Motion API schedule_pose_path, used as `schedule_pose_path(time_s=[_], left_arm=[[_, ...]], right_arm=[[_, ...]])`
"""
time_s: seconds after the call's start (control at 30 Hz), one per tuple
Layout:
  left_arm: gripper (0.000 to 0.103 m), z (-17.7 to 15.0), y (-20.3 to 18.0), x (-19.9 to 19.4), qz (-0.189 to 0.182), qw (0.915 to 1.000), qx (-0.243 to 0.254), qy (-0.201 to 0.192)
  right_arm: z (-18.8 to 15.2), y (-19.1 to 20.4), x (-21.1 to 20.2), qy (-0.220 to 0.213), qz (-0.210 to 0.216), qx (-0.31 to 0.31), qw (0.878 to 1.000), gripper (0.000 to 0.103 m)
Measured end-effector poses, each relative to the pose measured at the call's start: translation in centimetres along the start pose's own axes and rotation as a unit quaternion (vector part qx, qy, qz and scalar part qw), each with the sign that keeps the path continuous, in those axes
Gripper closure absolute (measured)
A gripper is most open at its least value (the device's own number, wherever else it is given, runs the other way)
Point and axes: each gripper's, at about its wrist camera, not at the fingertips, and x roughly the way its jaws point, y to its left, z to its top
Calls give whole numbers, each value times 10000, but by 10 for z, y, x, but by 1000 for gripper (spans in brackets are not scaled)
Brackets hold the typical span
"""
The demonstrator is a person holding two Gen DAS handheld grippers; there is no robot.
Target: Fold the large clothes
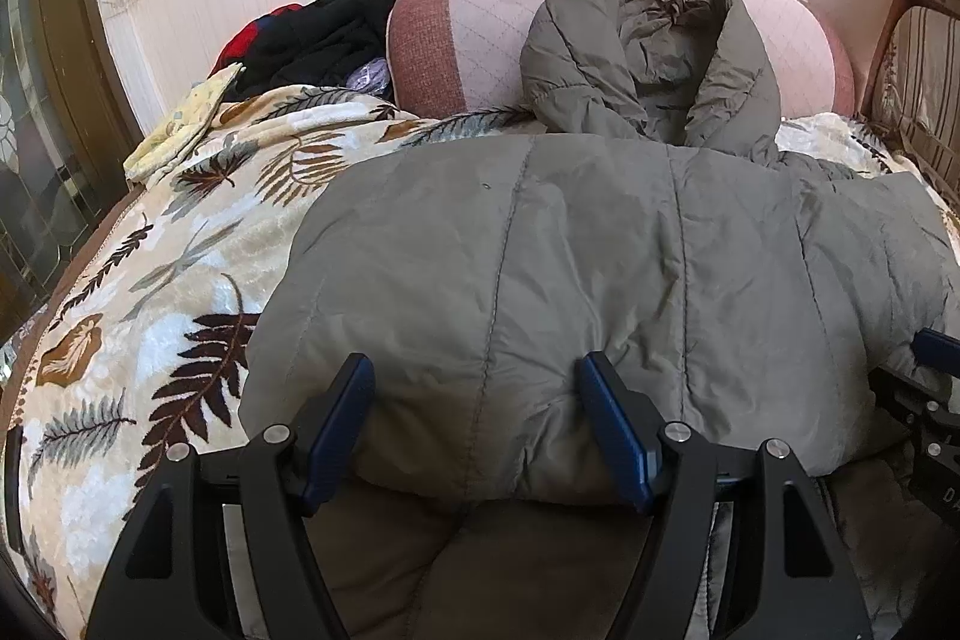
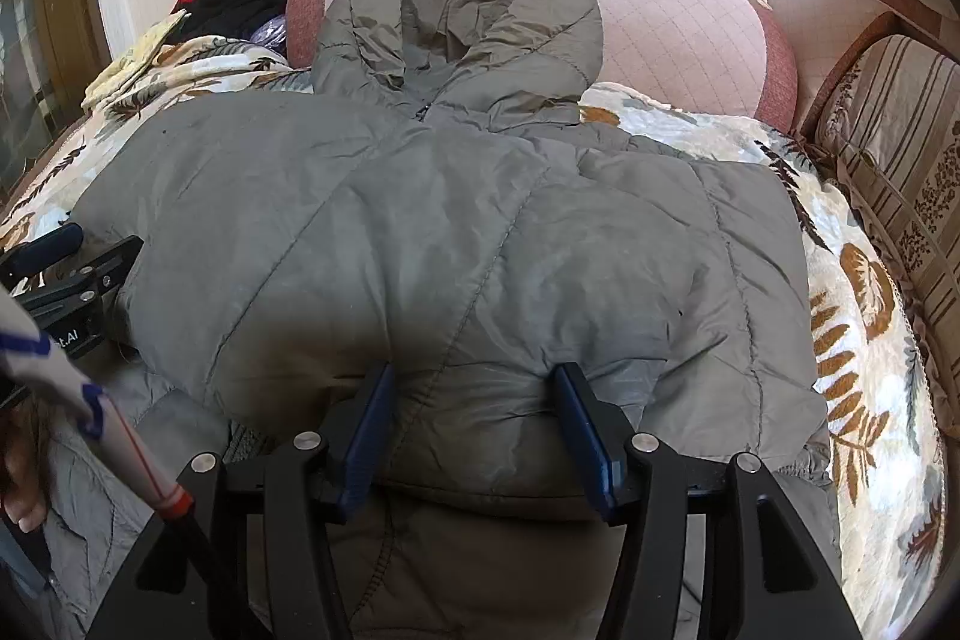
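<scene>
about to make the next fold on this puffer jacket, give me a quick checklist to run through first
1. Grey-green quilted hooded puffer jacket lies on the leaf-print blanket: ok.
2. Hood lies flat: not ok, it leans up against the pink quilted cushion.
3. Left tool has jacket fabric between its open fingers: ok; a firm pinch, cannot tell.
4. Right tool likewise straddles a bulge of the near folded edge: ok; firm pinch, cannot tell.
5. Both tools sit at the same near edge, apart from each other: ok.
6. Sleeves tucked inside the fold: cannot tell, hidden.
</scene>
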Motion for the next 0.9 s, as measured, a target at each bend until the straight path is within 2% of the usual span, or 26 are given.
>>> schedule_pose_path(time_s=[0.9], left_arm=[[32, -1, -2, 1, 34, 10000, 37, 4]], right_arm=[[-1, 3, 1, 6, -36, -45, 10000, 42]])
